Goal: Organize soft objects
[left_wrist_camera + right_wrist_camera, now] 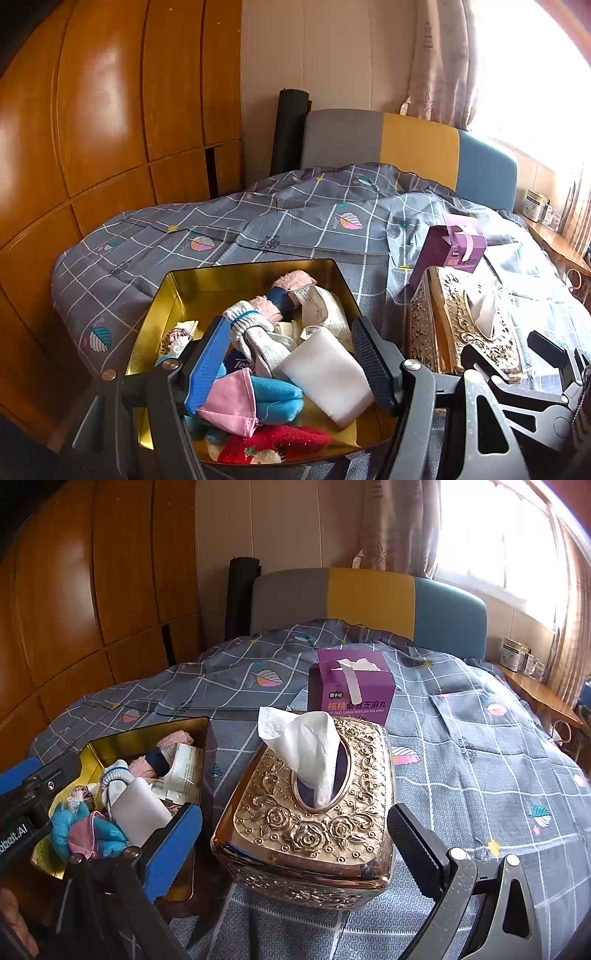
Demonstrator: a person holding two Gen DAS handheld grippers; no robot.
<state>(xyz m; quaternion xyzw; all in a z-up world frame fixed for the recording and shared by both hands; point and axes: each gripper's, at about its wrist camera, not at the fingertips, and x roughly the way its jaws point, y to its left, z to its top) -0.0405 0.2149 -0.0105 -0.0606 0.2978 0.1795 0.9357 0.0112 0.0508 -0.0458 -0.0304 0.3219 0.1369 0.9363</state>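
With both my left gripper (291,363) and right gripper (295,853) spread wide and empty, most soft items already lay heaped below my left jaws in the gold metal tin (177,295), little remaining.

Before you lies a bed under a grey grid-patterned duvet (461,716). An ornate gold tissue box (314,812) sits on it, a white tissue (303,746) standing from its oval slot; just behind stands a purple carton (351,690). The headboard (369,598) runs grey, yellow, blue. You see a wooden wardrobe (103,122) left, and a curtained window (491,535) right.
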